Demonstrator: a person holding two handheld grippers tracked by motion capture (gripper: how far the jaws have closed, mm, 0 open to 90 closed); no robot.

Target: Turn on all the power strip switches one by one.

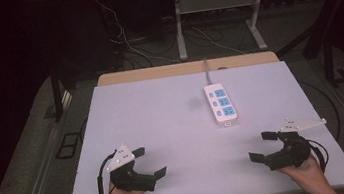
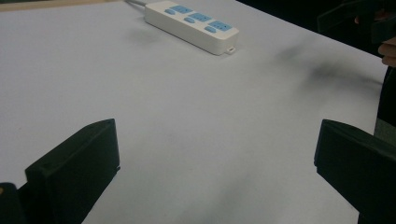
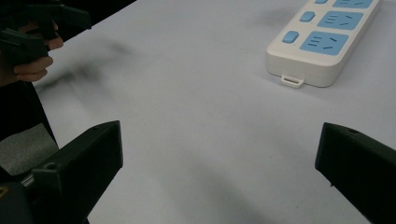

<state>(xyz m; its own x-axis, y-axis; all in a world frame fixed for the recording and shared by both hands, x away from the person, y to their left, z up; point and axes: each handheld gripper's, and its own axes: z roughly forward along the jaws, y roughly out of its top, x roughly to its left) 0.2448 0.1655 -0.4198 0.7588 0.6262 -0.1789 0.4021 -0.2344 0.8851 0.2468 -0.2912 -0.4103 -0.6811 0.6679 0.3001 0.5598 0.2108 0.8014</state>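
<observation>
A white power strip [image 1: 222, 103] with blue sockets lies on the white table [image 1: 162, 118], right of centre toward the back, its cable running off the far edge. My left gripper [image 1: 149, 162] rests near the front left, held by a hand, jaws wide apart and empty. My right gripper [image 1: 262, 146] sits near the front right, also open with nothing between its jaws. In the left gripper view the power strip [image 2: 191, 25] lies far ahead and the bare tabletop fills the gap of the gripper [image 2: 215, 154]. In the right gripper view the power strip [image 3: 322, 39] is at upper right, beyond the gripper [image 3: 219, 158].
The table's wooden back edge [image 1: 186, 68] shows behind the white top. Beyond it stand a desk frame [image 1: 219, 15] and loose cables [image 1: 128, 47] on a dark floor. In the right gripper view the other hand and its gripper [image 3: 32, 32] show at upper left.
</observation>
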